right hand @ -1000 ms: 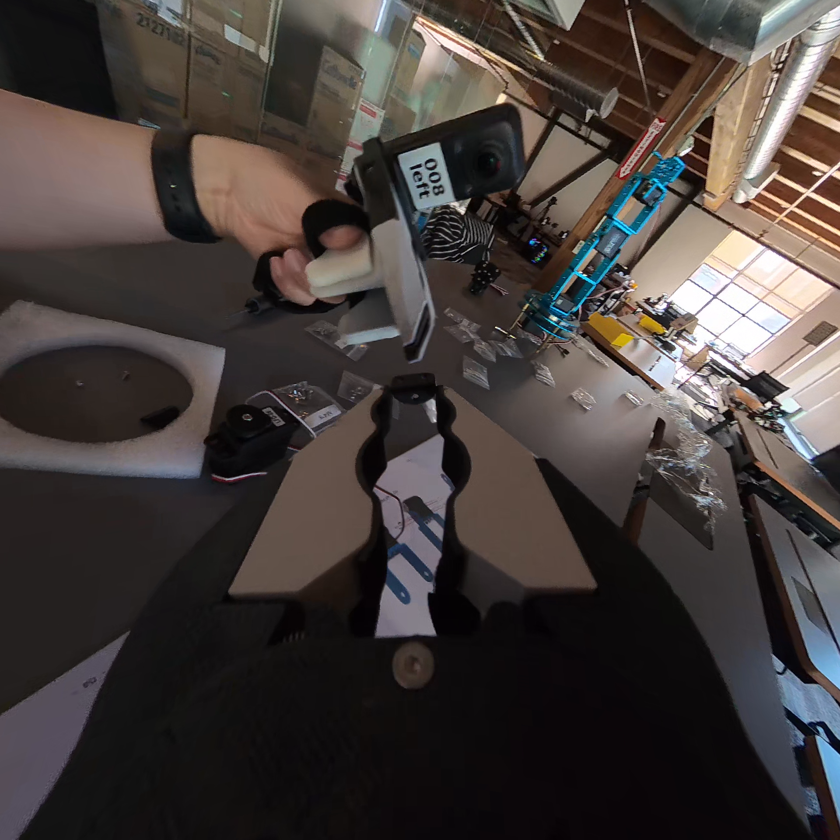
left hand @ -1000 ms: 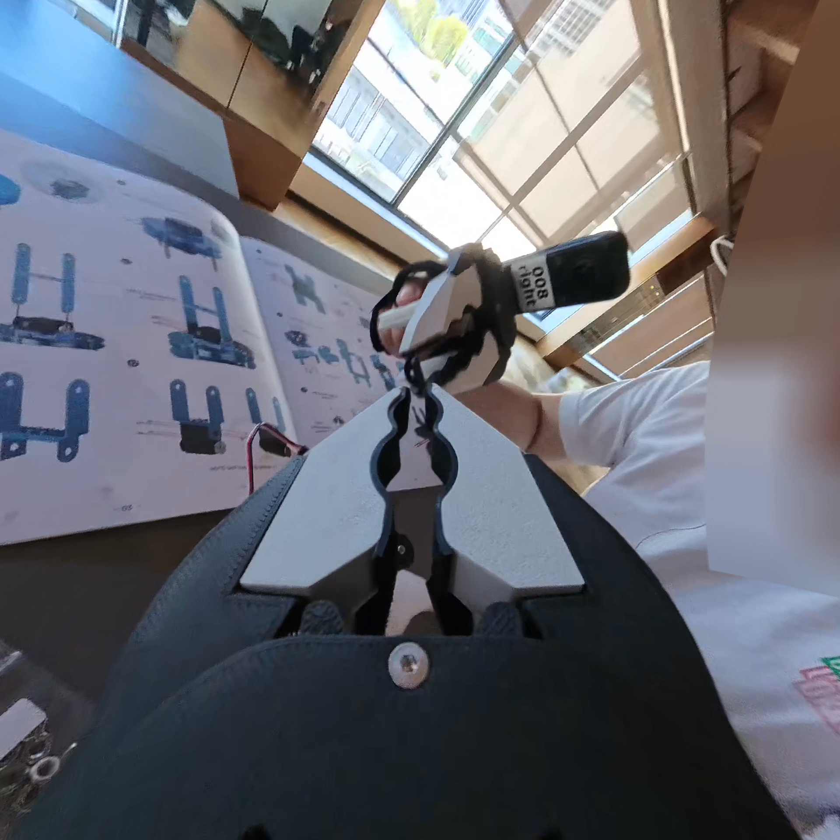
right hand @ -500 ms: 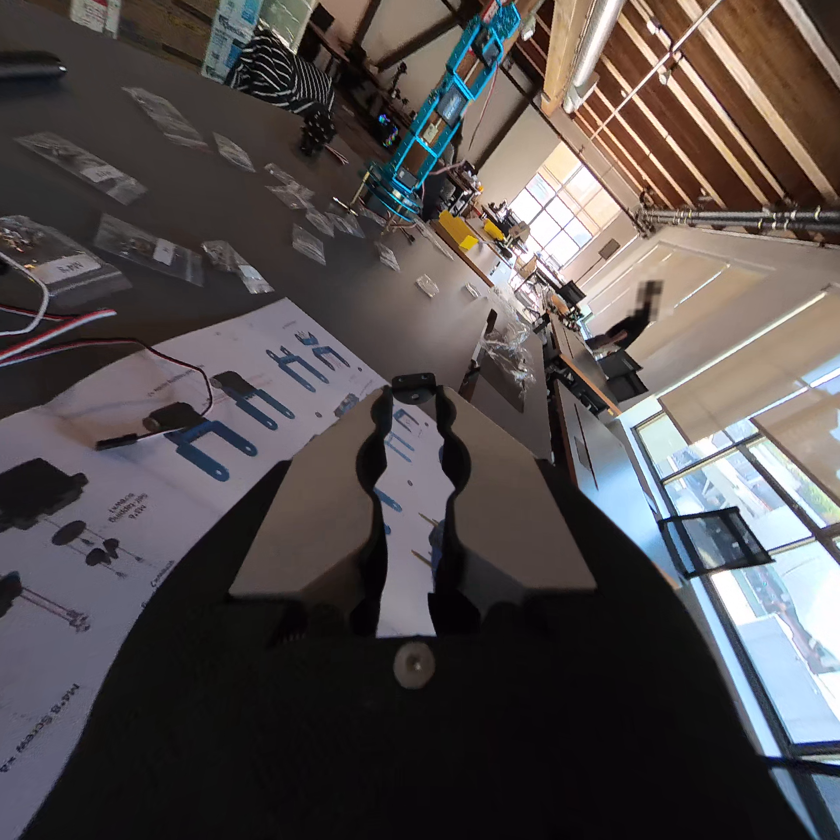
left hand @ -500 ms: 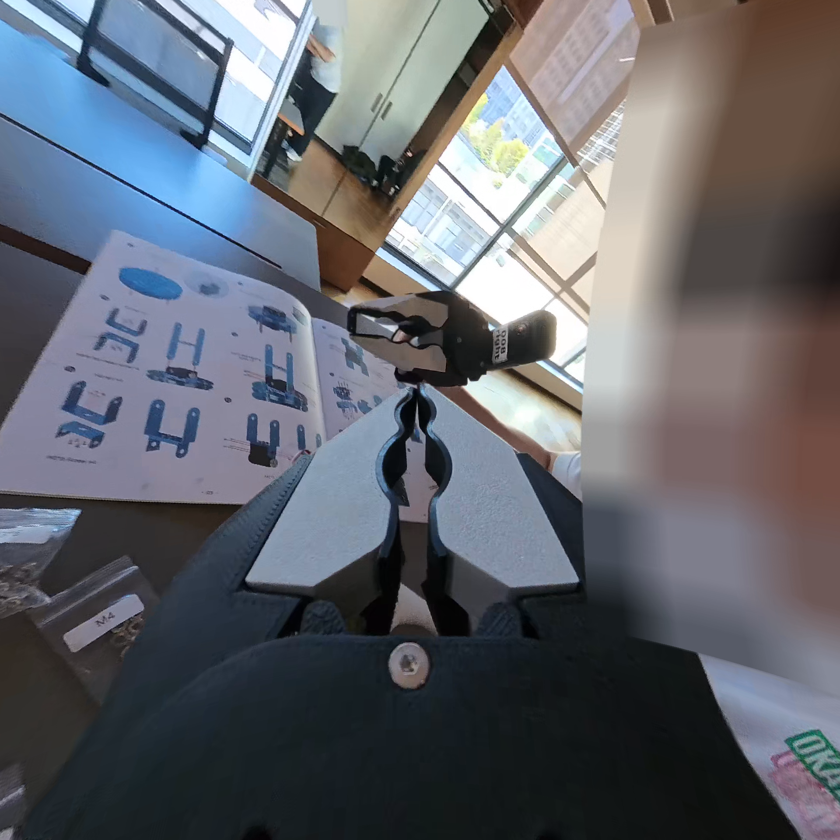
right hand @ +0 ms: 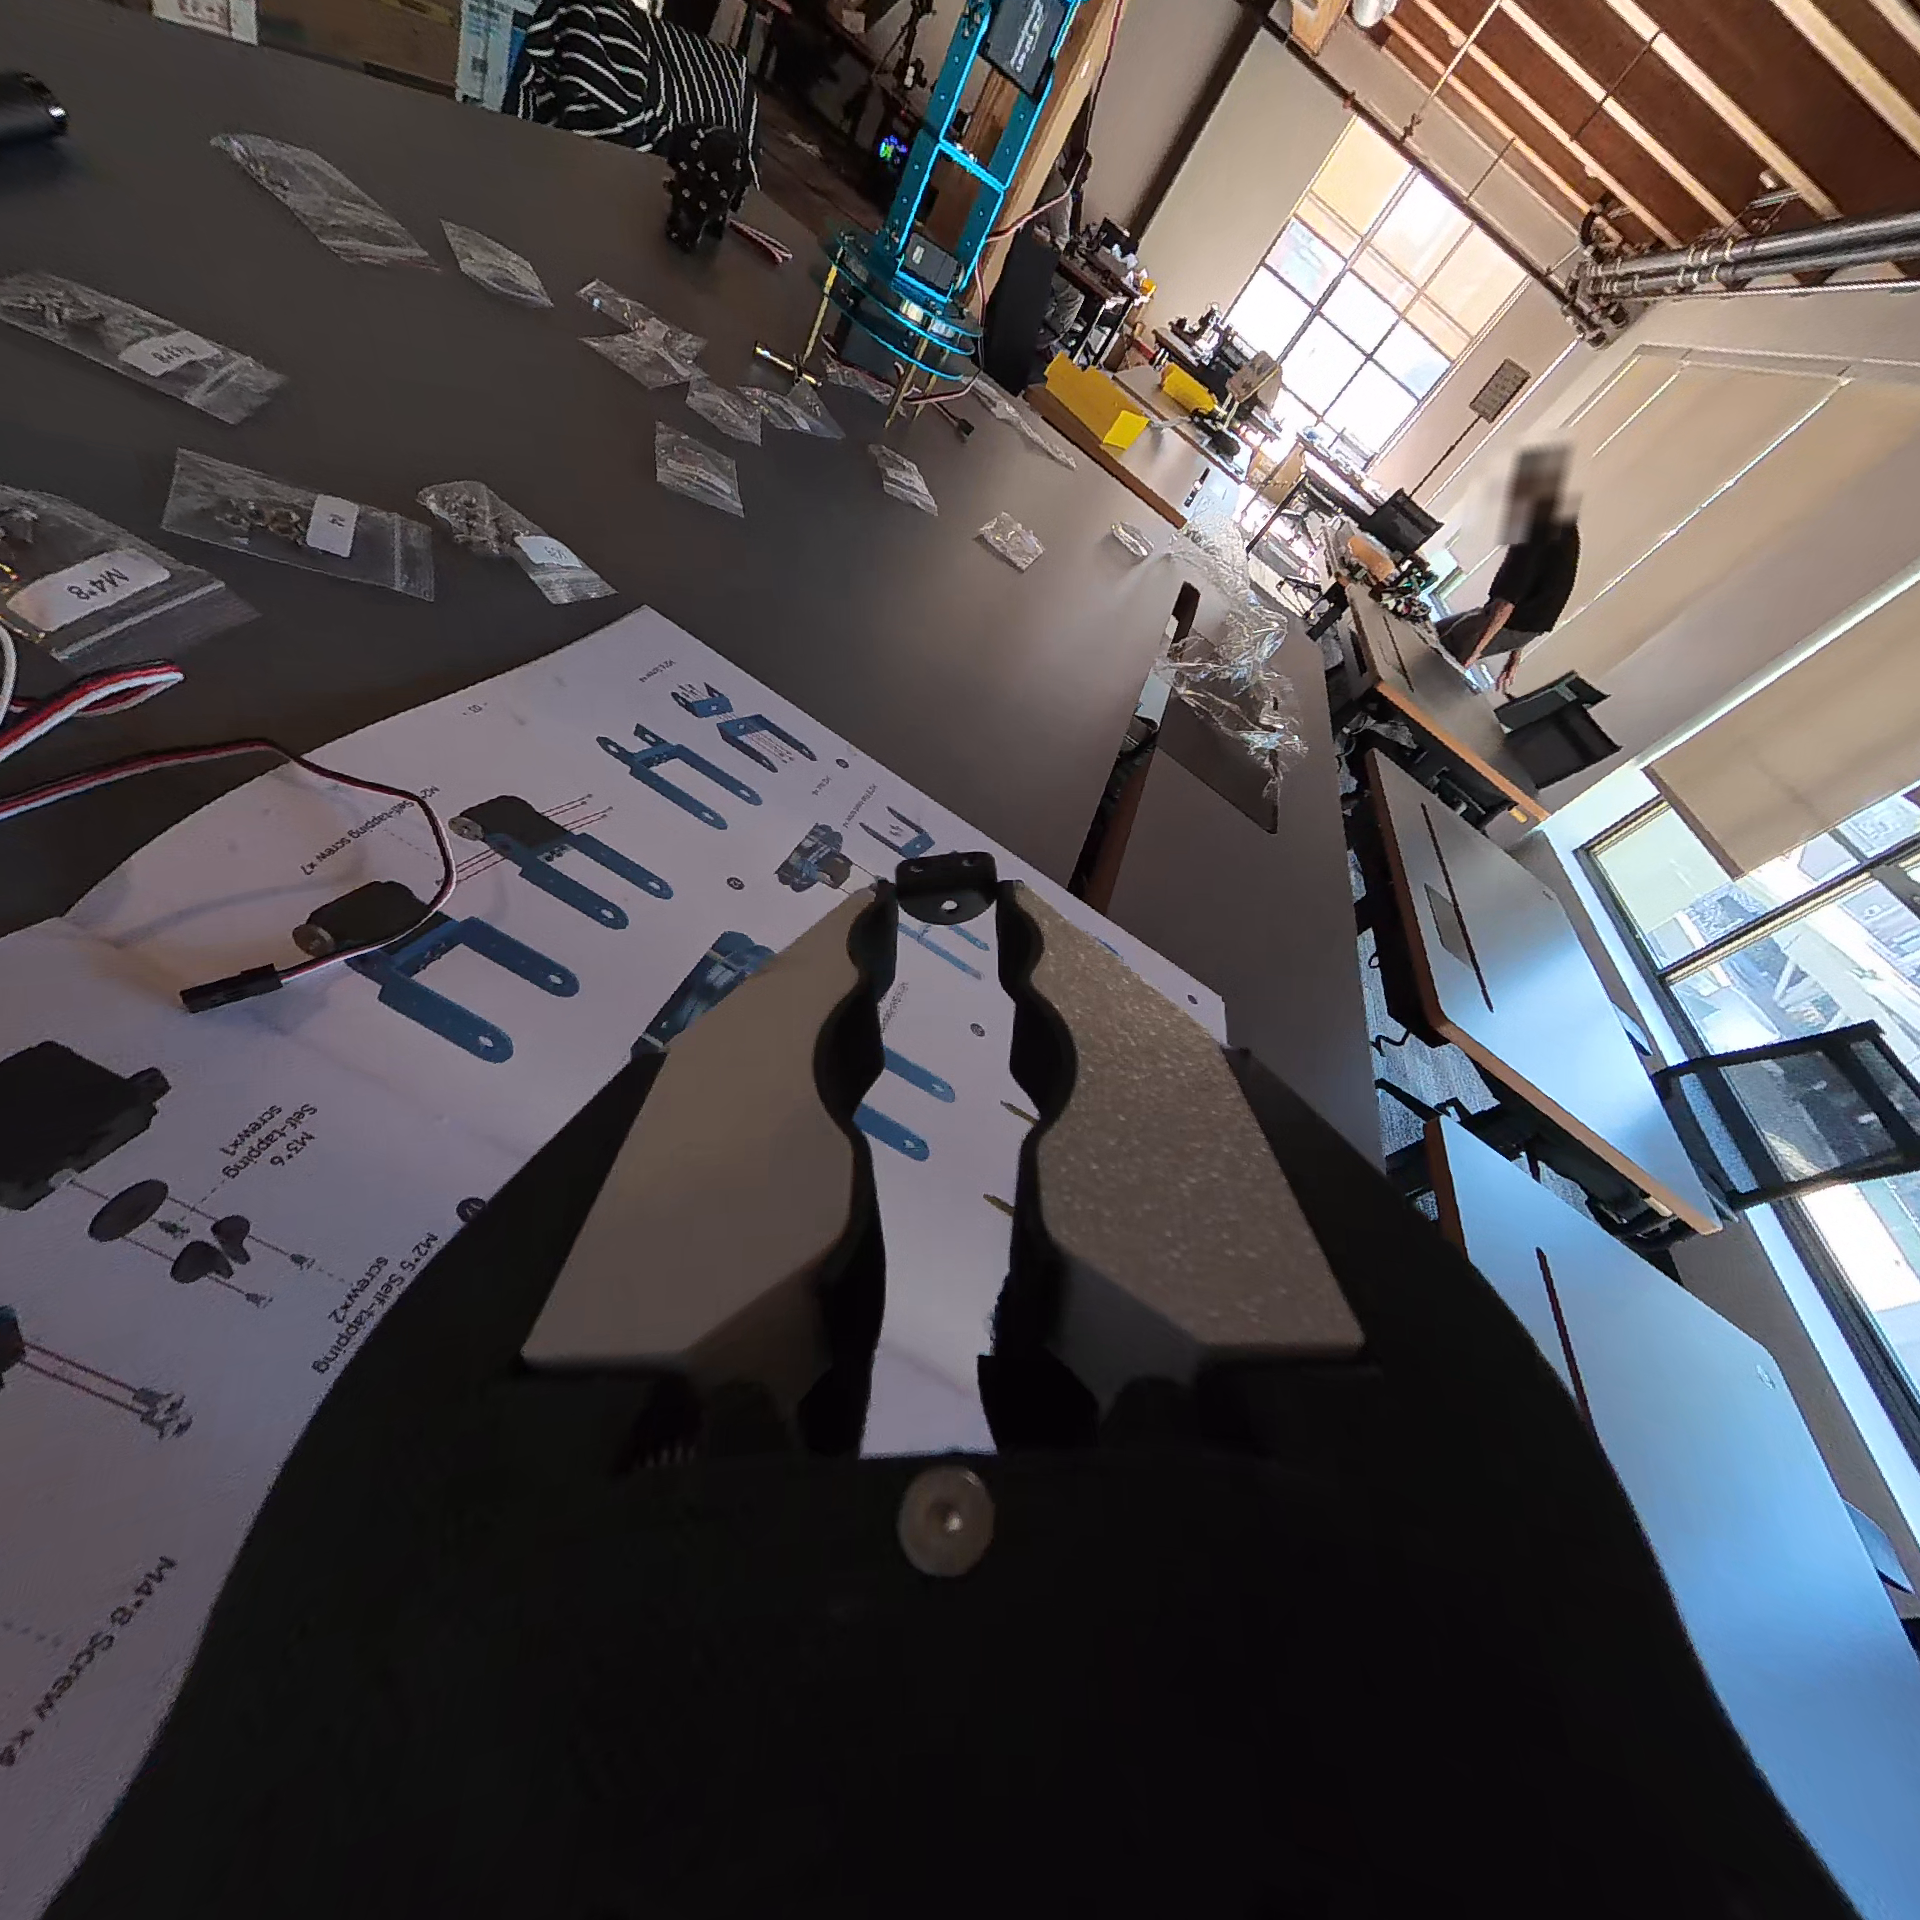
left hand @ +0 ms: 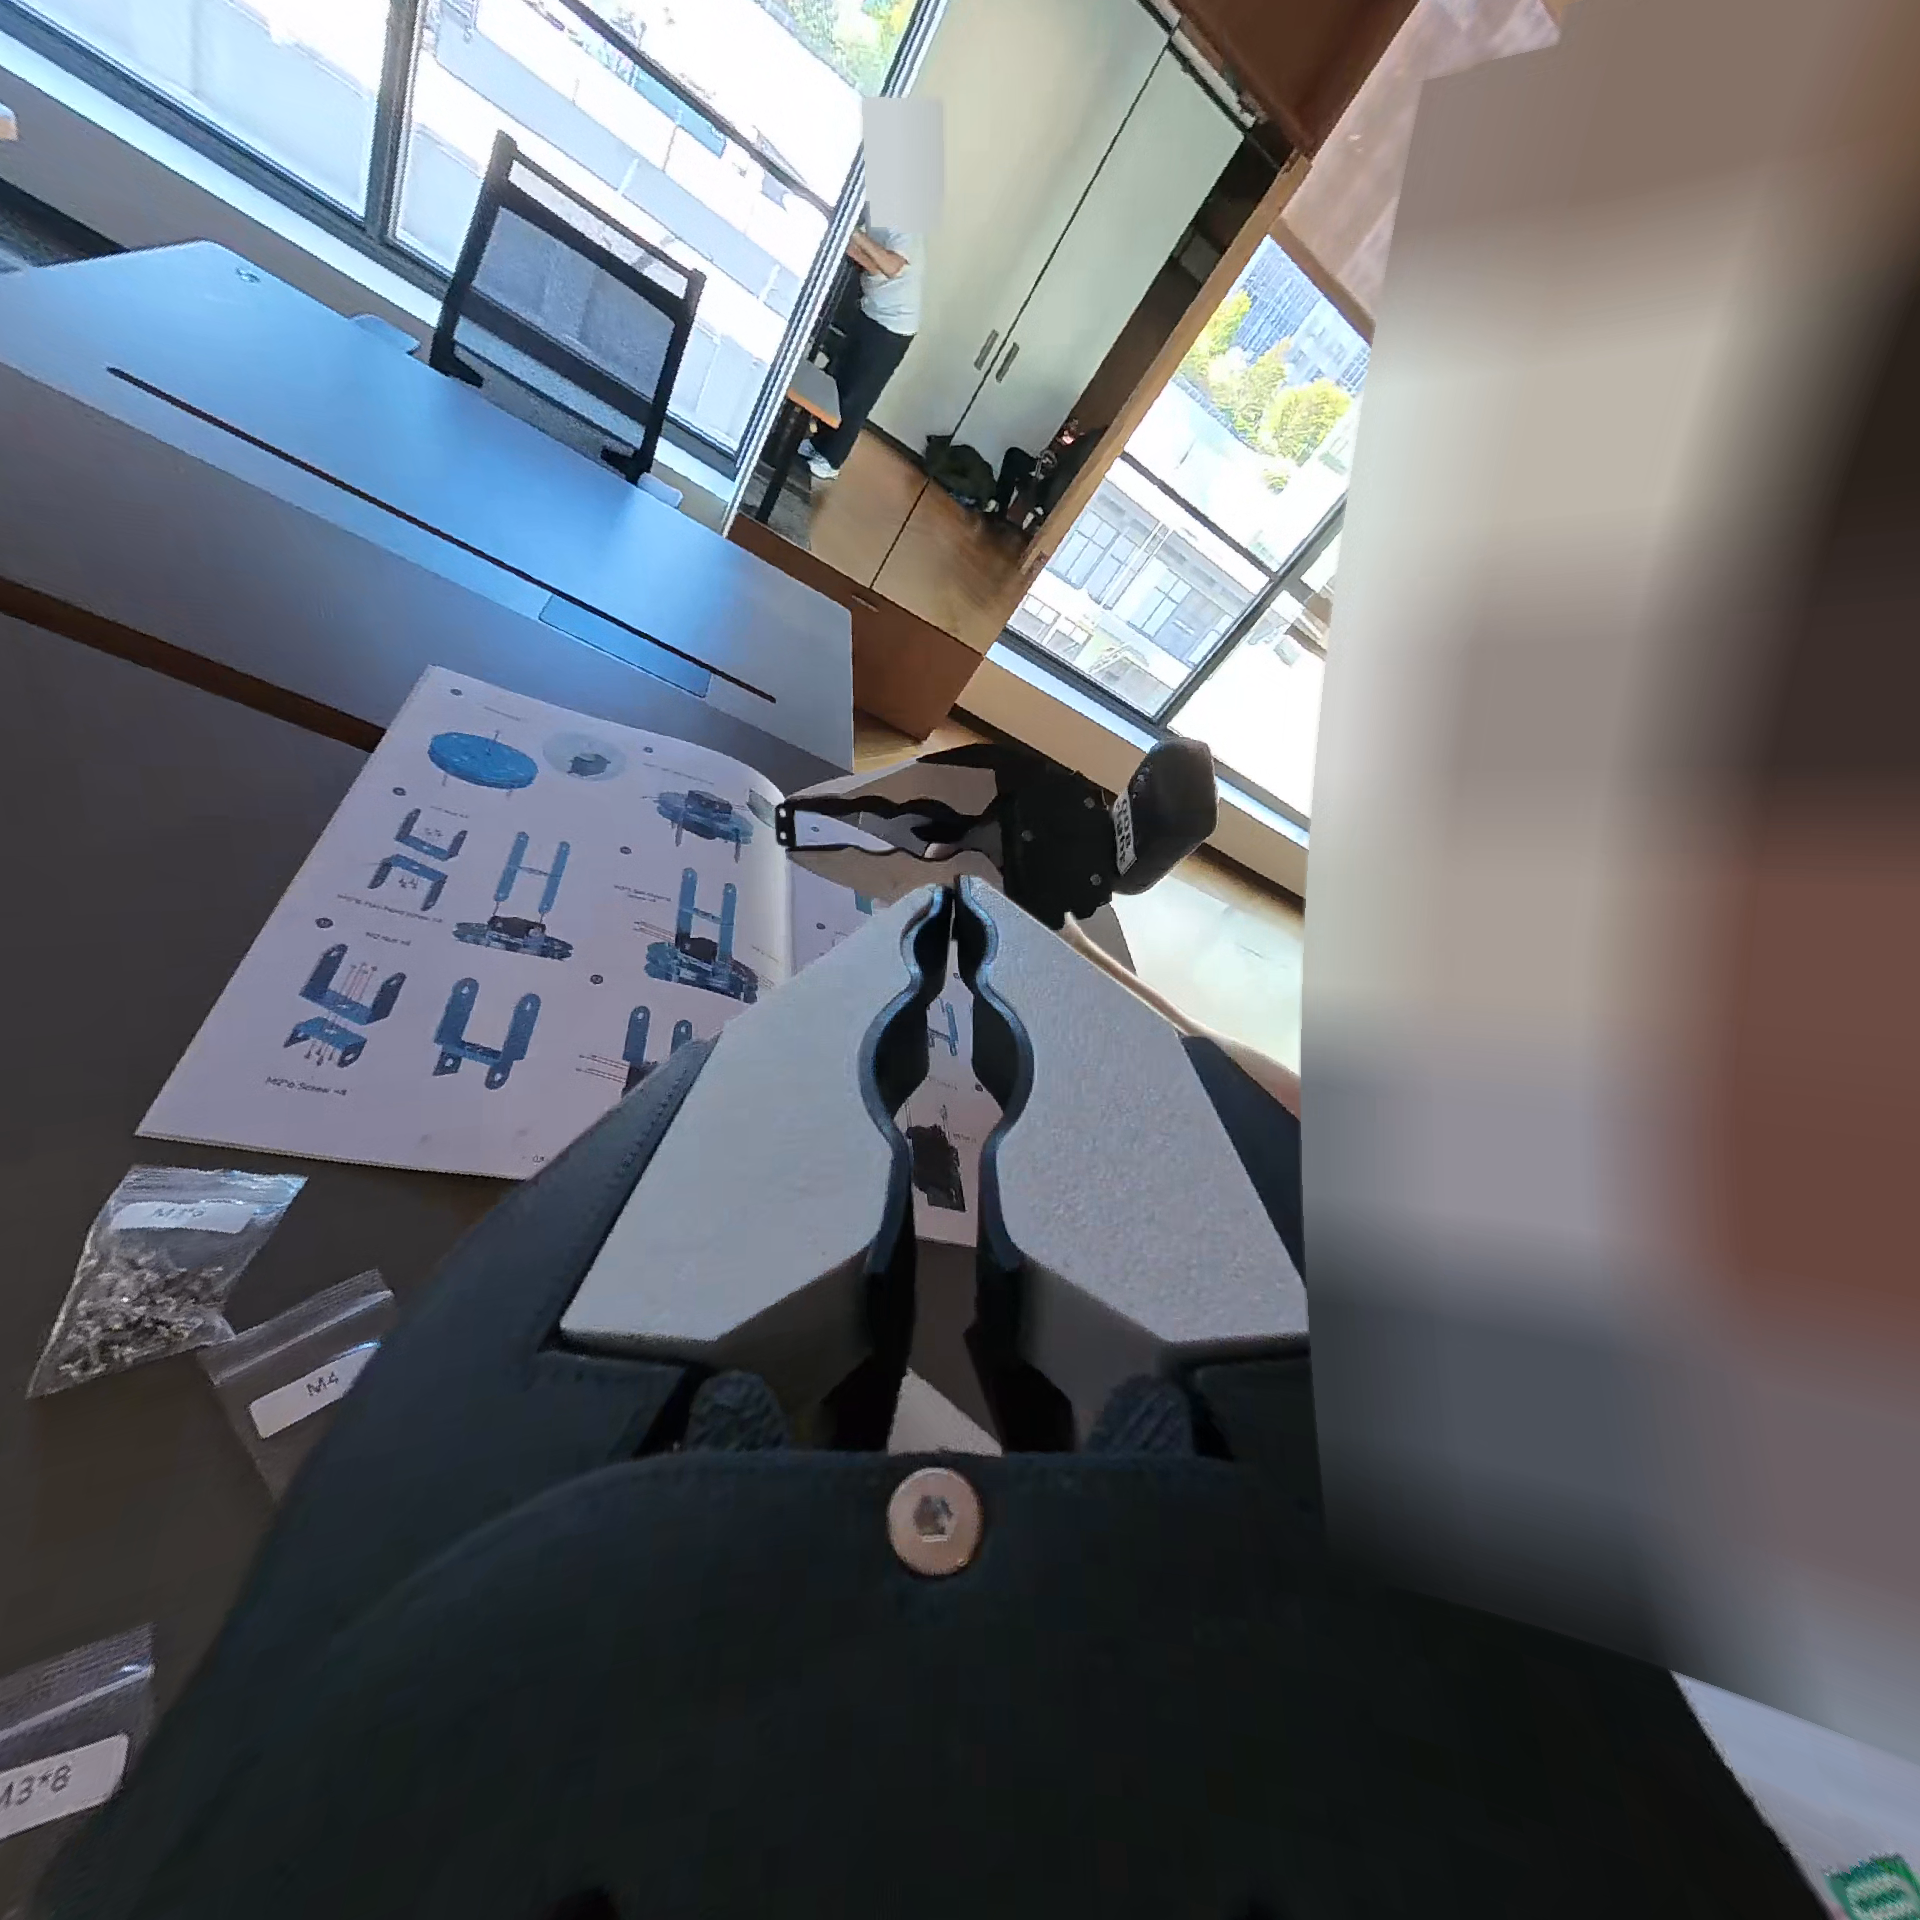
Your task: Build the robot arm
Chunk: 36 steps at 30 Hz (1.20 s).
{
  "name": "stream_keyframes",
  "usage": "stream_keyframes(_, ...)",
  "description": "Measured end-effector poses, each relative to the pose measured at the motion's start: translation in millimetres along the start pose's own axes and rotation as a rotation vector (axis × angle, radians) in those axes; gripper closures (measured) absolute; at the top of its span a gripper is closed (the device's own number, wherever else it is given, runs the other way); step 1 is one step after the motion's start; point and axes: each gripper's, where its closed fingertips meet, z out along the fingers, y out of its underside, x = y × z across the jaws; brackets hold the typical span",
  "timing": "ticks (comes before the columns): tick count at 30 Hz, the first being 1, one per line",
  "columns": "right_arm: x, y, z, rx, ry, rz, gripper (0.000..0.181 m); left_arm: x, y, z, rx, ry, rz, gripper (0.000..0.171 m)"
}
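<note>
My right gripper (right hand: 943, 902) is shut on a small black bracket (right hand: 943, 881) held at its fingertips, above an open instruction manual (right hand: 623, 790) with blue part drawings. In the left wrist view the right gripper (left hand: 821, 826) lies sideways over the manual (left hand: 499, 935), tips pointing left, with the bracket (left hand: 793, 821) at them. My left gripper (left hand: 954, 899) is shut with its tips touching and nothing seen between them, just below the right gripper. A servo lead with a black plug (right hand: 231, 985) lies on the manual.
Small bags of screws lie on the dark table left of the manual (left hand: 156, 1278) and beyond it (right hand: 301, 525). A blue robot arm (right hand: 935, 208) stands at the far end. The table edge (right hand: 1143, 727) runs right of the manual. A grey desk (left hand: 312, 468) stands behind. The gap from one gripper's tips to the other's is roughly 20 centimeters.
Both wrist views have swung round. The right gripper has come down over the manual and turned sideways, still holding the bracket. The left gripper has gone out of the right wrist view.
</note>
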Motion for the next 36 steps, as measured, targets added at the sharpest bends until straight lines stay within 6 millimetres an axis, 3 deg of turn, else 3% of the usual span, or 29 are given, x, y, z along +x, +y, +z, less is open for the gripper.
stream_keyframes(1,2,-2,-1,0.011,0.005,0.003,0.163,-1,1,1,-0.010,-0.001,0.010,0.171)
stream_keyframes(4,0,-11,-3,0.073,-0.028,0.073,0.163,-3,4,3,-0.022,0.011,0.033,0.171)
stream_keyframes(7,-15,-32,-7,0.192,-0.162,0.199,0.163,4,8,10,-0.030,0.088,0.039,0.168)
stream_keyframes(11,-28,-47,-17,0.262,-0.222,0.350,0.163,13,16,20,-0.049,0.185,-0.023,0.155)
stream_keyframes(13,-35,-74,-31,0.330,-0.215,0.421,0.163,22,15,22,-0.048,0.237,-0.052,0.158)
stream_keyframes(15,-45,-108,-46,0.364,-0.187,0.371,0.163,35,12,19,-0.040,0.301,-0.070,0.171)
stream_keyframes(22,-67,-212,-59,0.254,-0.189,-0.009,0.163,64,-9,3,0.046,0.350,-0.038,0.170)
stream_keyframes(24,-69,-234,-63,0.249,-0.187,-0.079,0.163,76,-15,-1,0.072,0.380,-0.016,0.158)
stream_keyframes(28,-78,-249,-67,0.198,-0.209,-0.160,0.163,102,-16,-6,0.079,0.480,0.003,0.161)
stream_keyframes(36,-86,-256,-69,0.162,-0.241,-0.198,0.163,104,-12,-12,0.044,0.512,0.000,0.160)
